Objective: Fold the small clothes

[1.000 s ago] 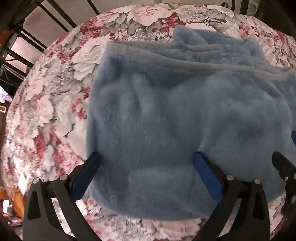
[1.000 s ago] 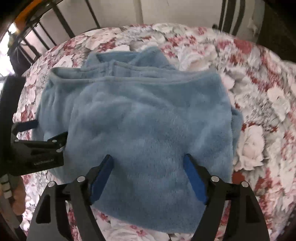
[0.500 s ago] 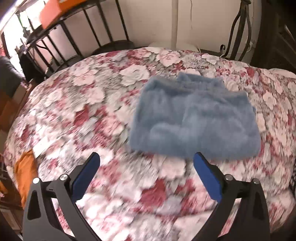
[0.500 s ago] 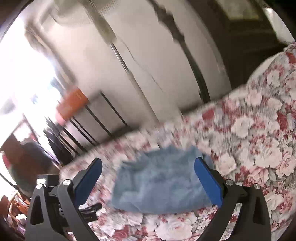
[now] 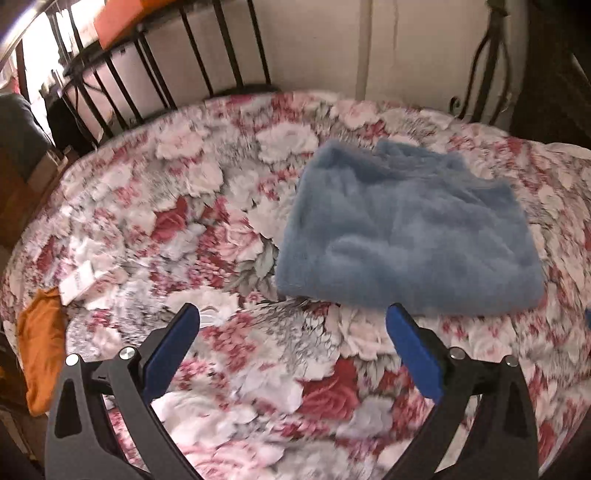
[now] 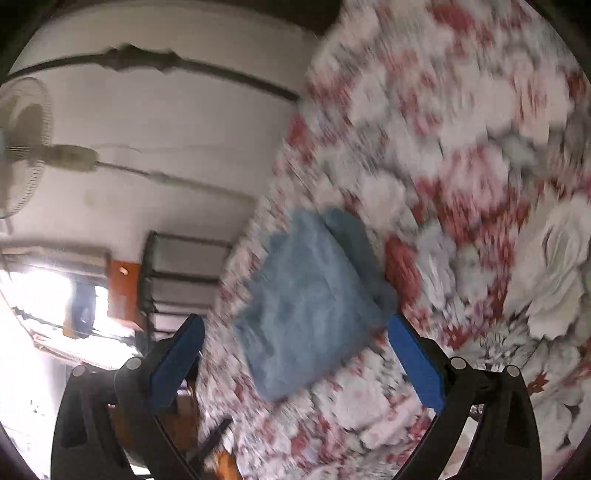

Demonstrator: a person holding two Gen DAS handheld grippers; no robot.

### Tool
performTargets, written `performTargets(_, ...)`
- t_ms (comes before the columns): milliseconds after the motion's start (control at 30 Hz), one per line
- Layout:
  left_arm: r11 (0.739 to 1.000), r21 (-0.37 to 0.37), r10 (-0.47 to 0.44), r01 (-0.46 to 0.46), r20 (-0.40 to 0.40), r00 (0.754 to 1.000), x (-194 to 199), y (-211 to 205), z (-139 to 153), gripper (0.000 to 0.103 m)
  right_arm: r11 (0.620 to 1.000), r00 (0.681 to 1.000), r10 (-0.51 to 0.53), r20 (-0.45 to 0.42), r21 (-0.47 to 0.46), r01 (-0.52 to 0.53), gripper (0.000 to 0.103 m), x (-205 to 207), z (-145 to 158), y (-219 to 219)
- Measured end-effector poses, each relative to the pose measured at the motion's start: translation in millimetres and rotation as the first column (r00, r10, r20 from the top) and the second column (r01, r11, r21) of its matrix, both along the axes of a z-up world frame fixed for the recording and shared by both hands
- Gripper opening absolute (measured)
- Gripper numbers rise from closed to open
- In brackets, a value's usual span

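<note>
Both the left hand-held gripper [image 5: 291, 332] and right hand-held gripper [image 6: 295, 343] gape wide, empty; the folded blue garment [image 5: 402, 236] lies ahead on the bed [image 5: 184, 229].

I see a bed covered in a floral bedspread [image 5: 229, 236] of pink, red and white roses. Behind it stands a black metal bed frame [image 5: 199, 55] with upright bars against a pale wall [image 5: 317, 44]. An orange box [image 5: 122, 18] sits above the rail at top left. At the bed's left edge lies an orange cloth [image 5: 40, 347], with a white paper tag [image 5: 79, 280] just beside it. On my right-wrist view, blurred and rolled sideways, a standing fan [image 6: 26, 147] shows against the wall.
</note>
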State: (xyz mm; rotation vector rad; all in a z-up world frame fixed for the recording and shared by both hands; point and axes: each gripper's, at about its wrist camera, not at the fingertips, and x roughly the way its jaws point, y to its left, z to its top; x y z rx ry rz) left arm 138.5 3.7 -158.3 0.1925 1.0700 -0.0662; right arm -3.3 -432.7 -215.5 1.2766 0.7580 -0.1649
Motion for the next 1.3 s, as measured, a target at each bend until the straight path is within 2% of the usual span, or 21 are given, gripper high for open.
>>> performTargets(67,0.999,-0.040,-0.002,0.000,-0.043,0.999,20.2,-8.5,-12.7,0.098,0.998,1.000,0.002,-0.022,0.056,0.000,0.100,5.5,-17.2,0.9)
performTargets(100,0.999,-0.038,-0.002,0.001,-0.039,0.999,27.3,-12.7,-18.2,0.098,0.997,0.999,0.011,-0.040,0.083,-0.008,0.100,8.3,-27.5,3.5)
performTargets(200,1.000,0.019,-0.008,0.008,-0.040,0.999,44.3,-29.4,-29.9,0.098,0.996,0.997,0.033,-0.068,0.082,-0.027,0.100,15.9,-42.8,13.5)
performTargets(300,0.999,0.026,-0.020,0.022,-0.058,0.998,58.0,-45.4,-40.5,0.098,0.993,0.996,0.067,-0.055,0.099,-0.061,0.099,29.7,-49.2,27.6)
performTargets(467,0.998,0.041,-0.043,0.047,-0.095,0.995,72.0,-64.4,-56.8,0.098,0.993,0.987,0.121,-0.105,0.023,-0.119,0.096,54.5,-60.7,49.0)
performTargets(600,0.998,0.022,-0.050,0.054,-0.148,0.988,78.6,-71.5,-72.1,0.098,0.997,0.981,0.082,-0.177,0.017,-0.080,0.092,55.9,-83.3,48.3)
performTargets(767,0.997,0.056,-0.042,0.052,-0.166,0.985,84.5,-78.1,-88.7,0.098,0.999,0.985,0.029,-0.168,-0.041,-0.036,0.091,60.4,-91.3,38.6)
performTargets(933,1.000,0.004,0.009,-0.009,-0.161,0.987,95.5,-72.8,-87.9,0.098,0.995,0.987,-0.017,-0.159,-0.095,0.002,0.089,64.5,-89.7,29.0)
performTargets(1167,1.000,0.008,0.029,-0.028,-0.191,0.981,107.4,-73.0,-104.4,0.099,0.977,0.983,0.005,-0.181,-0.208,-0.044,0.074,73.2,-90.4,34.6)
performTargets(1233,0.999,0.030,0.019,-0.014,-0.182,0.983,107.5,-76.1,-106.1,0.099,0.971,0.985,0.013,-0.174,-0.231,-0.054,0.066,75.7,-90.6,33.7)
performTargets(1300,0.999,0.052,0.010,-0.001,-0.174,0.985,106.8,-78.6,-108.0,0.099,0.969,0.988,0.020,-0.152,-0.239,-0.057,0.049,76.3,-91.5,31.9)
